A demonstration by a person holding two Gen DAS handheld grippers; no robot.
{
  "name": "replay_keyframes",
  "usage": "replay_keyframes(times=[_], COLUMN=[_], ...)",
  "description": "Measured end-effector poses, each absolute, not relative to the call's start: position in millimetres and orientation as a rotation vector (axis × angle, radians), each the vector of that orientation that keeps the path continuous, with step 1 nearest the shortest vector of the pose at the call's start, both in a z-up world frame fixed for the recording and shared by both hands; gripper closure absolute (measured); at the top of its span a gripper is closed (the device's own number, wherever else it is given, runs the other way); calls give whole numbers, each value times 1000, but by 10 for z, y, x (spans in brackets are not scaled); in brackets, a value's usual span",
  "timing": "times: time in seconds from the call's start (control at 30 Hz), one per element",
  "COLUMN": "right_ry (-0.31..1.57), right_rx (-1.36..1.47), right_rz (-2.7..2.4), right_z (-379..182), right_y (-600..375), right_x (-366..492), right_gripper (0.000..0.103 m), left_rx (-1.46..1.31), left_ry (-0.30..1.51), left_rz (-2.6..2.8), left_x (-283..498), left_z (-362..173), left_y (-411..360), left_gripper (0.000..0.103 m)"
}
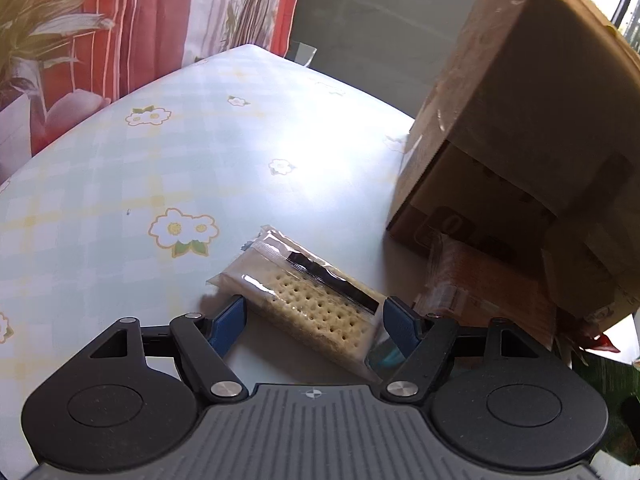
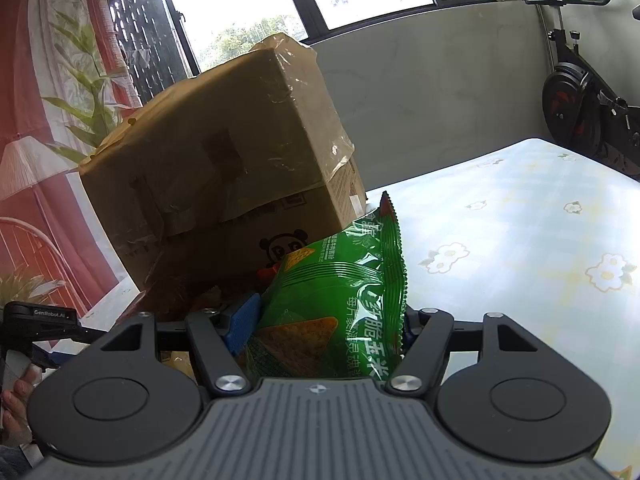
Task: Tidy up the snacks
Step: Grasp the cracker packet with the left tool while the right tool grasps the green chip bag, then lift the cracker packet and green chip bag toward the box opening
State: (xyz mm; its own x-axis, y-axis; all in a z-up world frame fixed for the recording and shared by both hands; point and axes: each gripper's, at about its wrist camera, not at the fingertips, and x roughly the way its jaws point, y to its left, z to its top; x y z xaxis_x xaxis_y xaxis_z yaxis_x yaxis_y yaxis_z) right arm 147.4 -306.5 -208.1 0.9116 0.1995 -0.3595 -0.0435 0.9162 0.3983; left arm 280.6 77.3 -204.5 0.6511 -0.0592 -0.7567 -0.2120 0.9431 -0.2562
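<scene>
In the left wrist view, the left gripper [image 1: 314, 322] fills the bottom of the frame, its blue fingers [image 1: 228, 326] spread on either side of a clear-wrapped cracker pack [image 1: 304, 304]. The pack lies flat on the desk [image 1: 160, 184], running diagonally from centre toward the lower right, and a gap shows between each pad and the wrapper, so nothing is gripped. Just right of it, at the right-hand finger, lies an orange snack packet [image 1: 500, 292] that reaches under the tilted cardboard box [image 1: 520, 120] filling the upper right. The desk wears a pale checked cloth with daisies; behind it, at upper left, hangs a red floral curtain [image 1: 100, 28].

In the right wrist view, the right gripper [image 2: 326, 328] at the bottom centre has its fingers [image 2: 242, 322] closed on a green chip bag [image 2: 340, 292], which stands upright between them. Behind the bag, centre left, is the same cardboard box [image 2: 224, 152], leaning. At the lower left edge a person's hand [image 2: 16, 396] holds the other gripper's handle. An exercise bike [image 2: 580, 100] stands at upper right, by the windows.
</scene>
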Motion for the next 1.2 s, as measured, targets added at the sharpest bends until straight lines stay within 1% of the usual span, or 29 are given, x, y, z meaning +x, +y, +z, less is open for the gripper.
replay_keyframes(times=[0.23, 0.37, 0.47, 0.5, 0.53, 0.6, 0.63, 0.67, 0.73, 0.93, 1.2], right_ry=[409, 410, 412, 412, 412, 412, 412, 412, 412, 413, 414], right_rx=[401, 406, 407, 407, 407, 406, 406, 406, 407, 404, 402], right_rz=[134, 134, 136, 136, 136, 136, 136, 136, 137, 135, 133], right_z=[-2080, -2081, -2085, -2086, -2086, -2086, -2087, -2088, -2088, -2092, -2097], right_y=[-3065, -3071, -3075, -3075, -3074, -3075, -3077, -3077, -3077, -3070, -3058], right_x=[1481, 1483, 1486, 1487, 1486, 1486, 1487, 1488, 1488, 1494, 1499], right_gripper=[35, 35, 35, 35, 35, 35, 35, 35, 35, 35, 35], left_rx=[-218, -121, -108, -103, -95, -90, -87, -79, -66, -83, -94], left_ry=[850, 838, 829, 825, 818, 813, 808, 807, 806, 783, 754], left_rz=[131, 170, 188, 191, 188, 173, 163, 152, 128, 45, -7], left_x=[3165, 3270, 3293, 3283, 3256, 3201, 3144, 3098, 2986, 2547, 2224], left_z=[-2063, -2102, -2108, -2108, -2100, -2095, -2087, -2082, -2067, -2022, -1966], left_y=[623, 496, 474, 472, 484, 507, 523, 529, 538, 570, 494], left_gripper=[26, 26, 26, 32, 35, 38, 42, 44, 49, 51, 51])
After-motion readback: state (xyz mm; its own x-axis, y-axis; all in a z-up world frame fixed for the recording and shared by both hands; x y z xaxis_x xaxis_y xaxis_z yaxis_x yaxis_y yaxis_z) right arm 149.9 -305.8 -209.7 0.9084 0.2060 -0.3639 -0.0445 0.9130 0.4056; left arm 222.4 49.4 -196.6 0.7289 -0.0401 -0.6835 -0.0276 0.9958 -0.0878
